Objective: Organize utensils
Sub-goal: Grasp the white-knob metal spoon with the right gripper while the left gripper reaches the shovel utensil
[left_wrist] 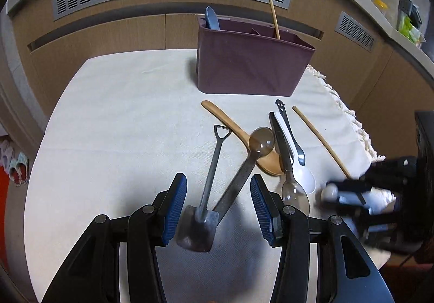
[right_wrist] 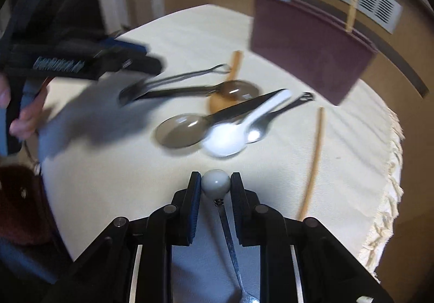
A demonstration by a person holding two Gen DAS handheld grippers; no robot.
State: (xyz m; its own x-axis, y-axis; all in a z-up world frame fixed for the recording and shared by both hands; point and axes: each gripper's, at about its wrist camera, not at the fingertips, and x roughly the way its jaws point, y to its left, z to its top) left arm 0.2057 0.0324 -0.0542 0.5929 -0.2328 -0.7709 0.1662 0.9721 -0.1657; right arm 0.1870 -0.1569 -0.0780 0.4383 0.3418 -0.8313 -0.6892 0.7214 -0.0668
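The right gripper (right_wrist: 215, 183) was seen closed on the pale round knob (right_wrist: 216, 183) of a slim metal utensil (right_wrist: 230, 246), whose handle ran back between the fingers. On the cream tablecloth (right_wrist: 190, 39), spoons were spread mid-table: a translucent brown spoon (right_wrist: 180, 130), a white spoon (right_wrist: 227, 137) and a wooden spoon (right_wrist: 221, 100). A chopstick (right_wrist: 316, 156) lay near the right edge. A maroon caddy (right_wrist: 309, 50) stood at the far edge. The left gripper (right_wrist: 108, 61) was blurred at left.

Both wrist views low, close over table (left_wrist: 108, 113); share utensil holder (left_wrist: 249, 64).
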